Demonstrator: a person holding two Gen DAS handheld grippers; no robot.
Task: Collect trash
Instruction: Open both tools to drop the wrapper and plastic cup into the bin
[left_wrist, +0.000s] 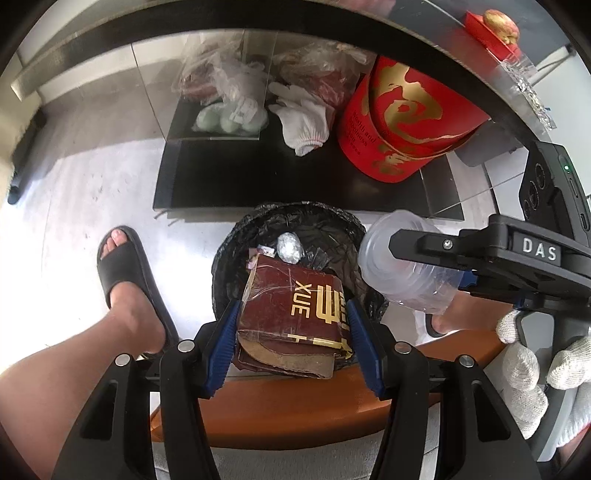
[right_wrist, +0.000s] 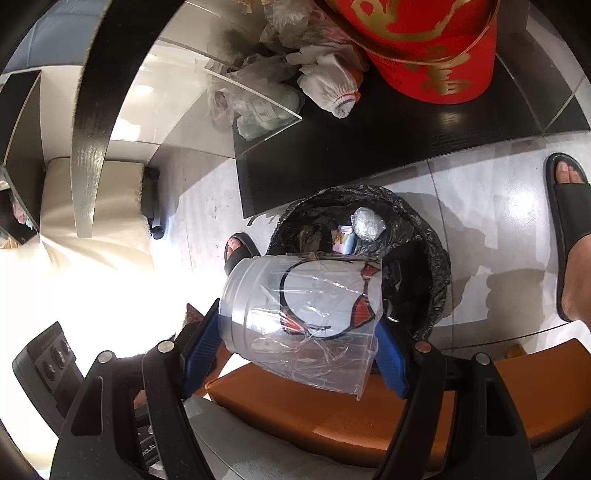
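Starting left: your bare foot in a black slide sandal (left_wrist: 125, 269) on glossy grey tile. Your left gripper (left_wrist: 291, 339) is clamped on a flat maroon cardboard box (left_wrist: 295, 314) with gold lettering, creased and taped, held over the round bin with its crinkly black liner (left_wrist: 295, 221); a foil ball (left_wrist: 290, 247) lies inside. Your right gripper (right_wrist: 299, 332) is closed on a clear ribbed plastic cup (right_wrist: 295, 306) wrapped in crumpled film, just beside the bin's rim. Behind it, a white knit glove (left_wrist: 303, 114) and a red cylindrical tin (left_wrist: 402, 118) on a black shelf.
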